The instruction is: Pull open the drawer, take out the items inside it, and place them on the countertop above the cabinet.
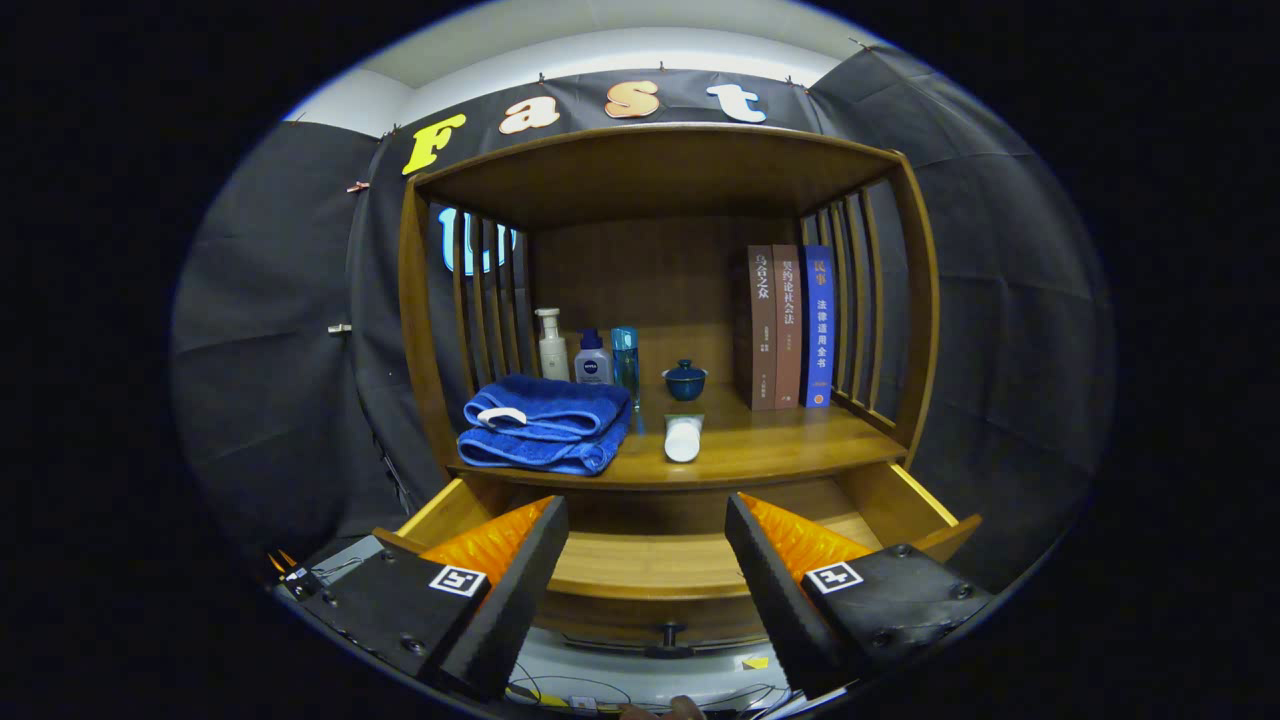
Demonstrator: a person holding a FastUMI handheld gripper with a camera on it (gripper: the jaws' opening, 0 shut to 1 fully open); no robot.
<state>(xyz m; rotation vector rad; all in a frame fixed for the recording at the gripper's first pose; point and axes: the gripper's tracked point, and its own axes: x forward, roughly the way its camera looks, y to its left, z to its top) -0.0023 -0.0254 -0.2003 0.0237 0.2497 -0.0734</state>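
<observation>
Gripper view: looking straight into a wooden cabinet (420, 330) with its drawer (650, 560) pulled open.
Gripper (647, 560): fingers are standing spread wide, gripping nothing, hovering over the open drawer.
Drawer: sitting at 6 o'clock below the countertop (760, 450); its bare wooden floor is showing between the fingers, knob (668, 632) at the front.
Towel (545, 425): blue, folded, lying on the countertop at 10 o'clock from the gripper.
White tube (683, 438): lying on the countertop at 12 o'clock, just right of the towel.
Bottles (590, 355): three standing behind the towel.
Lidded cup (685, 380): dark blue, sitting behind the white tube.
Books (790, 325): three standing upright at 1 o'clock.
</observation>
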